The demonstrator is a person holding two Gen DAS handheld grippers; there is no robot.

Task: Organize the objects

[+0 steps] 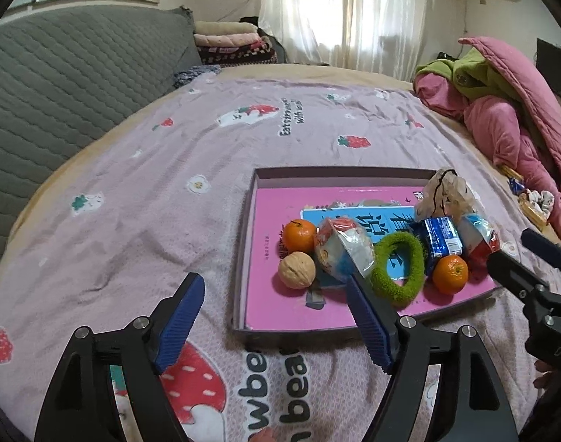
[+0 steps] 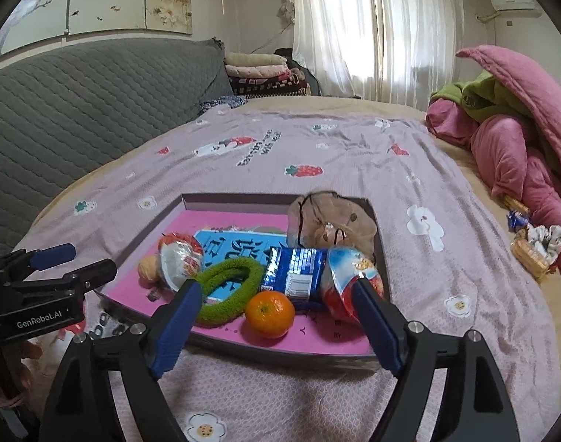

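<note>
A shallow tray (image 1: 244,243) lies on the strawberry-print bedspread with a pink book (image 1: 273,199) in it. On the book rest two oranges (image 1: 299,235) (image 1: 450,274), a walnut (image 1: 297,269), a green scrunchie (image 1: 417,258), two red-and-white snack packets (image 1: 339,254) (image 1: 477,237), a blue packet (image 1: 437,237) and a clear plastic bag (image 1: 446,191). My left gripper (image 1: 275,281) hangs open over the tray's near left corner and holds nothing. My right gripper (image 2: 275,287) is open above the near orange (image 2: 270,313), beside the scrunchie (image 2: 221,311), also holding nothing.
A heap of pink and green quilts (image 1: 509,118) fills the right side of the bed. A biscuit pack, a white scrunchie and a blue wrapper (image 2: 531,246) lie next to it. A grey quilted headboard (image 1: 59,81) lines the left, and folded blankets (image 2: 258,70) are stacked behind.
</note>
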